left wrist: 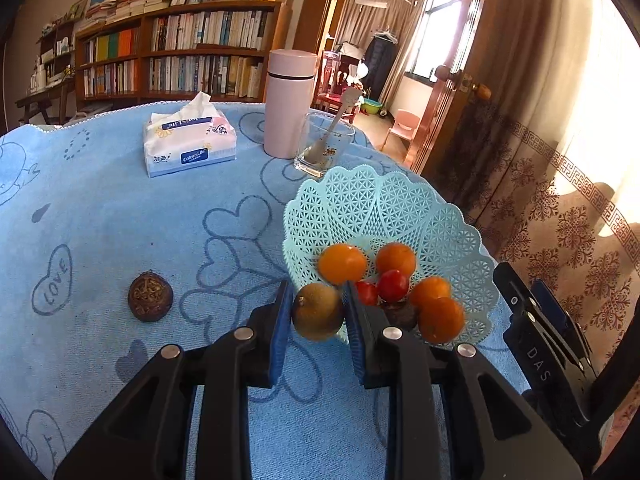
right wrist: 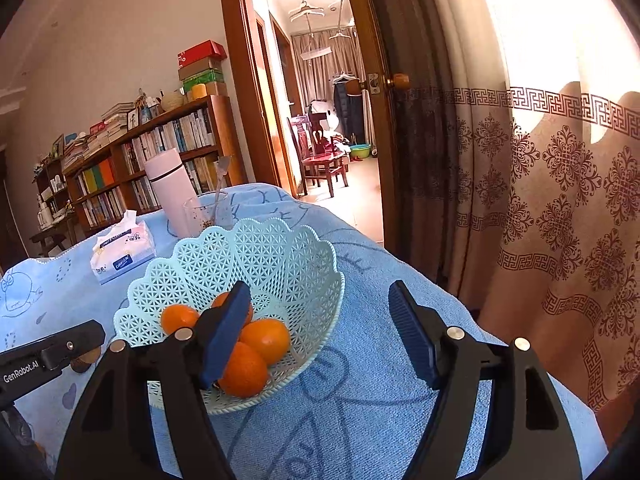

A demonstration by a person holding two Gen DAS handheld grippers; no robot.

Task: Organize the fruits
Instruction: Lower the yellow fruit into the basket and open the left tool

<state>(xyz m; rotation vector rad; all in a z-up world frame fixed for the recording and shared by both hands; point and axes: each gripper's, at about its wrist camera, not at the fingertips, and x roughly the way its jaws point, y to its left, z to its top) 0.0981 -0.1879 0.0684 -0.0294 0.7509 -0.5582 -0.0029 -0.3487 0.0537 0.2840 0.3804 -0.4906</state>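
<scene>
Oranges and tomatoes already sit in the basket [left wrist: 400, 208]. Left gripper [left wrist: 318, 312] pinches a brown fruit [left wrist: 317, 311] beside it; right gripper [right wrist: 320, 332] spread, empty. One husk [left wrist: 150, 297] remains on the desk [left wrist: 120, 220].

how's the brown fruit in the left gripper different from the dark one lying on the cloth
The brown fruit is smooth and olive-brown, clamped in the left gripper beside the basket. The dark one is darker and rough-topped, resting untouched on the blue cloth. Both are small and round.
</scene>
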